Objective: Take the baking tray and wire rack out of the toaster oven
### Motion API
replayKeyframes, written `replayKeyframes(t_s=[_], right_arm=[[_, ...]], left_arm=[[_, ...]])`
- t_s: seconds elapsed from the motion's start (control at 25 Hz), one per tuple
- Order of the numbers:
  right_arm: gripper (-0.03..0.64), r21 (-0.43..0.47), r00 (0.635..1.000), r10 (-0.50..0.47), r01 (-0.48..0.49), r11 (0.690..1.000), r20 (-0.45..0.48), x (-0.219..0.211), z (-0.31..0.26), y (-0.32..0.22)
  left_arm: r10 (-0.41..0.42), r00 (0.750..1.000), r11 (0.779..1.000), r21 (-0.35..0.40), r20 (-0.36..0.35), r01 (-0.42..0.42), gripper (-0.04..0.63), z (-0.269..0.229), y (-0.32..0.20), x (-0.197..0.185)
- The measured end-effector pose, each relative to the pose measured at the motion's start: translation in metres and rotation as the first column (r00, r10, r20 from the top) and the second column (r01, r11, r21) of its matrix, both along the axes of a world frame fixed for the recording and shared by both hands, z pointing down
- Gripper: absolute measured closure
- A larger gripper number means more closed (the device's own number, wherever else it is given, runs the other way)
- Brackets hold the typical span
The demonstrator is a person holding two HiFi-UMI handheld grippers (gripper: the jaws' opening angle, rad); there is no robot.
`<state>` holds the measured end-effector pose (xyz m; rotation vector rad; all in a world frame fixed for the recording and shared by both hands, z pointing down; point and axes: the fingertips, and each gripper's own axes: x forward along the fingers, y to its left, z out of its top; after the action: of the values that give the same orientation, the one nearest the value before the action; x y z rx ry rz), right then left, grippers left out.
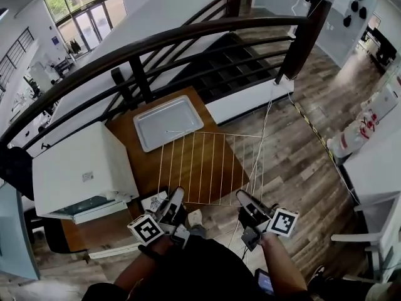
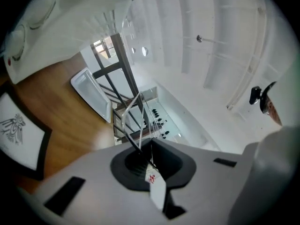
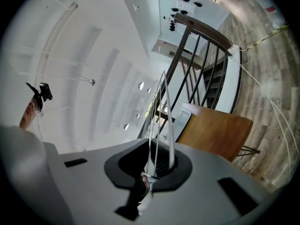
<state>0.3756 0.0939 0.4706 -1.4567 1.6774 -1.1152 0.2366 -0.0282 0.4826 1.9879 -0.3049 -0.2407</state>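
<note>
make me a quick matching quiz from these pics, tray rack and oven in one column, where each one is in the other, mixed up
Things
1. baking tray
2. wire rack
3. toaster oven

Places
A. standing at the left end of the wooden table in the head view
B. lifted off the table, its near edge clamped in the left gripper and the right gripper
C. lying flat on the table, outside the oven

Pairs: 1-C, 2-B, 3-A
</note>
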Motion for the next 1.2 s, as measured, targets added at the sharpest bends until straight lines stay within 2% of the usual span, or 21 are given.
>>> replayKeyframes(t_s=[0.12, 0.16, 0.24, 0.32, 0.44, 0.52, 0.56, 0.64, 0.76, 0.88, 1.0, 1.12, 1.2], right_arm=[[0.609, -0.039, 1.0, -0.019, 0.019, 0.999, 0.004, 0.01, 0.01, -0.027], [0.607, -0.057, 1.0, -0.028, 0.028, 0.998, 0.006, 0.013, 0.014, -0.035], [0.606, -0.099, 0.999, -0.049, 0.05, 0.994, 0.007, 0.018, 0.027, -0.051], [0.604, -0.139, 0.997, -0.079, 0.077, 0.987, -0.003, 0.019, 0.041, -0.065], [0.598, -0.197, 0.992, -0.125, 0.121, 0.973, -0.009, 0.025, 0.063, -0.079], [0.597, -0.231, 0.989, -0.15, 0.146, 0.962, 0.002, 0.027, 0.073, -0.085], [0.595, -0.246, 0.987, -0.161, 0.158, 0.956, 0.011, 0.028, 0.077, -0.089], [0.594, -0.274, 0.982, -0.184, 0.185, 0.944, 0.028, 0.028, 0.086, -0.097], [0.594, -0.305, 0.971, -0.232, 0.237, 0.922, 0.052, 0.033, 0.098, -0.107], [0.594, -0.312, 0.954, -0.286, 0.3, 0.901, 0.092, 0.04, 0.109, -0.113], [0.594, -0.337, 0.934, -0.337, 0.357, 0.871, 0.12, 0.052, 0.121, -0.114], [0.594, -0.347, 0.906, -0.406, 0.422, 0.838, 0.123, 0.066, 0.13, -0.122], [0.594, -0.347, 0.893, -0.426, 0.449, 0.823, 0.147, 0.068, 0.136, -0.126]], left_arm=[[-0.017, 0.999, 0.999, -0.032, 0.027, 0.018, 0.586, 0.013, -0.023, 0.007], [-0.032, 0.999, 0.996, -0.081, 0.04, 0.035, 0.586, 0.022, -0.027, 0.007], [-0.07, 0.996, 0.973, -0.216, 0.05, 0.079, 0.586, 0.041, -0.033, 0.007], [-0.091, 0.995, 0.952, -0.288, 0.05, 0.101, 0.586, 0.057, -0.039, 0.008], [-0.089, 0.988, 0.951, -0.283, 0.127, 0.122, 0.586, 0.082, -0.048, 0.006], [-0.096, 0.988, 0.938, -0.321, 0.119, 0.13, 0.586, 0.088, -0.051, 0.01], [-0.097, 0.986, 0.937, -0.321, 0.138, 0.137, 0.586, 0.093, -0.053, 0.009], [-0.092, 0.969, 0.952, -0.264, 0.23, 0.153, 0.586, 0.107, -0.059, 0.001], [-0.122, 0.974, 0.948, -0.269, 0.191, 0.172, 0.586, 0.11, -0.061, 0.008], [-0.167, 0.954, 0.929, -0.285, 0.25, 0.237, 0.586, 0.126, -0.055, 0.009], [-0.227, 0.952, 0.912, -0.299, 0.204, 0.281, 0.586, 0.129, -0.05, 0.024], [-0.275, 0.927, 0.89, -0.298, 0.255, 0.346, 0.586, 0.139, -0.047, 0.03], [-0.305, 0.921, 0.88, -0.297, 0.241, 0.369, 0.586, 0.141, -0.047, 0.035]])
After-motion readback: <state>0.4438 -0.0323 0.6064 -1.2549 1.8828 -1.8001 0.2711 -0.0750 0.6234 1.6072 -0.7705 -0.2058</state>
